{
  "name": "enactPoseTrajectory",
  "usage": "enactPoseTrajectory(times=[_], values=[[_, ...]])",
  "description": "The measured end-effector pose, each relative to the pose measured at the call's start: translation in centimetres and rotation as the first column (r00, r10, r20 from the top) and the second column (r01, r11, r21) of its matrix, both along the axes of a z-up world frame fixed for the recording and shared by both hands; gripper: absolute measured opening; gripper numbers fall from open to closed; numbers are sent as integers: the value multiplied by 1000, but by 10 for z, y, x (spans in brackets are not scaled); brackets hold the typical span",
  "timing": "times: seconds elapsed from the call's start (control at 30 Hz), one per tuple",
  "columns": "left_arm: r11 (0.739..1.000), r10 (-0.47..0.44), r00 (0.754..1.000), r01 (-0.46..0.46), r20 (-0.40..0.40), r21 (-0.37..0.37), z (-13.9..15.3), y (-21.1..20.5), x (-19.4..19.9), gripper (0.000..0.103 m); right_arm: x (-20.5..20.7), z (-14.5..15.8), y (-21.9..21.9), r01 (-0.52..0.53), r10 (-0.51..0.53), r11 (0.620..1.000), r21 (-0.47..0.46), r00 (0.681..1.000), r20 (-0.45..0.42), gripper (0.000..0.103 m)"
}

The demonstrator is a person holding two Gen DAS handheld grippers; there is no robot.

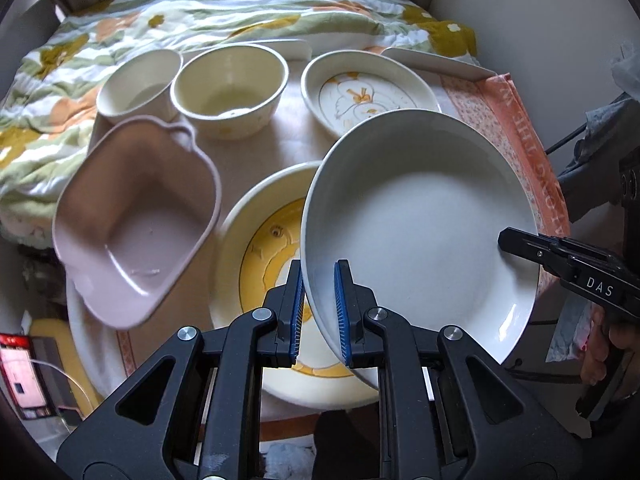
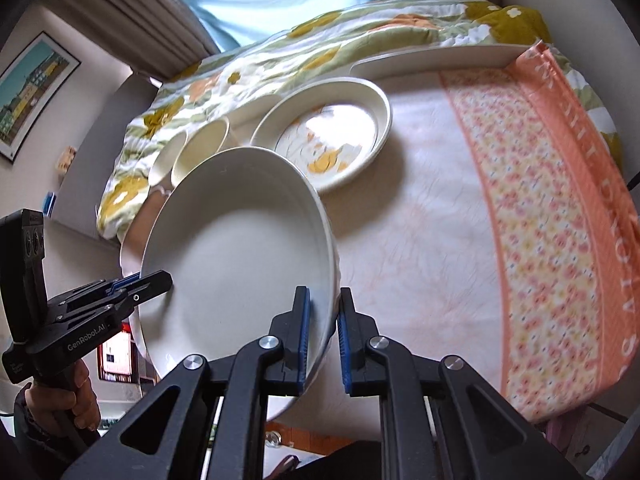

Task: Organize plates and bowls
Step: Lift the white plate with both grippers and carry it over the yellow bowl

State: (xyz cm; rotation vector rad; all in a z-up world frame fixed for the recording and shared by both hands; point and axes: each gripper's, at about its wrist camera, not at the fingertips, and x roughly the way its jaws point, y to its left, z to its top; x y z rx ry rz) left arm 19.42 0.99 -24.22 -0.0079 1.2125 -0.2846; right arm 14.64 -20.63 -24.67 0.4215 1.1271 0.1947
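Little is sorted yet. At left of the frame a pink square plastic dish and two cream bowls are seen unstacked on the bench. The large white ceramic plate is held aloft, centre, gripped at opposite rims by the left gripper and right gripper, jaws closed on it. Underneath, a yellow-patterned plate is partly covered; a duck-patterned dish is left upper right.

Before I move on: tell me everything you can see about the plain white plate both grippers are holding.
The white plate is round, deep and coupe-shaped, glossy like glazed ceramic, undecorated and empty. It is off the table, tilted, above the yellow-patterned plate. The left gripper is shut on its rim on one side and the right gripper on the opposite side, one finger on each face. Nothing else touches it.
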Motion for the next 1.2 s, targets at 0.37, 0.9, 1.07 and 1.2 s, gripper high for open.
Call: enactPoseTrajectory(times=[0.37,0.9,1.07,1.2], values=[[990,131,989,-134,-63,-38,-41,31,-11,13,18,-26,35,-117,115,992,-53,992,-47,12],[990,125,991,-121,-45,73,-59,21,-4,14,24,-32,39,-152,148,985,-79,988,-51,12],[984,94,996,-92,-5,155,-57,10,-5,14,25,-31,39,-154,150,984,-88,987,-50,12],[974,77,997,-79,18,210,-55,4,-8,14,25,-31,43,-164,160,980,-116,986,-45,12]])
